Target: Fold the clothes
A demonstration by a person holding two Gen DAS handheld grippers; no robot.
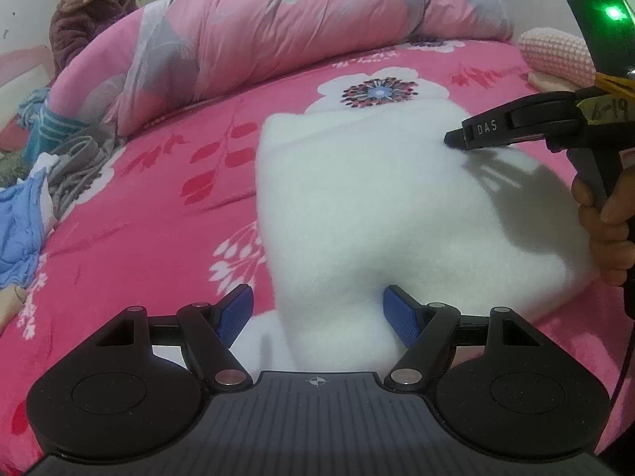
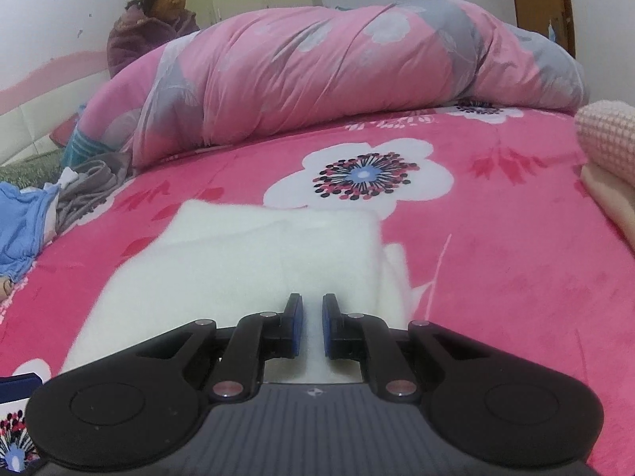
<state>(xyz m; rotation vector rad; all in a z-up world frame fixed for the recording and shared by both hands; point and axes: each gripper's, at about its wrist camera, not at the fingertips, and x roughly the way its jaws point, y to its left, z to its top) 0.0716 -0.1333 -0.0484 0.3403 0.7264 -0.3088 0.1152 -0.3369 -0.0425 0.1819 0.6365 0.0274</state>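
Note:
A white fleece garment [image 1: 369,198] lies folded on the pink flowered bed cover [image 1: 158,214]. My left gripper [image 1: 319,311] is open at the garment's near edge. Its blue pads [image 1: 237,315] stand wide apart on either side of a bulge of white cloth. My right gripper [image 1: 454,139], held by a hand [image 1: 607,234], comes in from the right with its tips down on the garment's far right part. In the right wrist view the right gripper [image 2: 312,327] is closed to a narrow gap filled with white cloth from the garment [image 2: 246,261].
A rolled pink and grey quilt [image 1: 278,35] lies across the back of the bed. A heap of blue and grey clothes [image 1: 35,198] sits at the left edge. At the right are a pink knitted item [image 1: 555,55] and a person in a purple coat [image 2: 151,35] beyond the bed.

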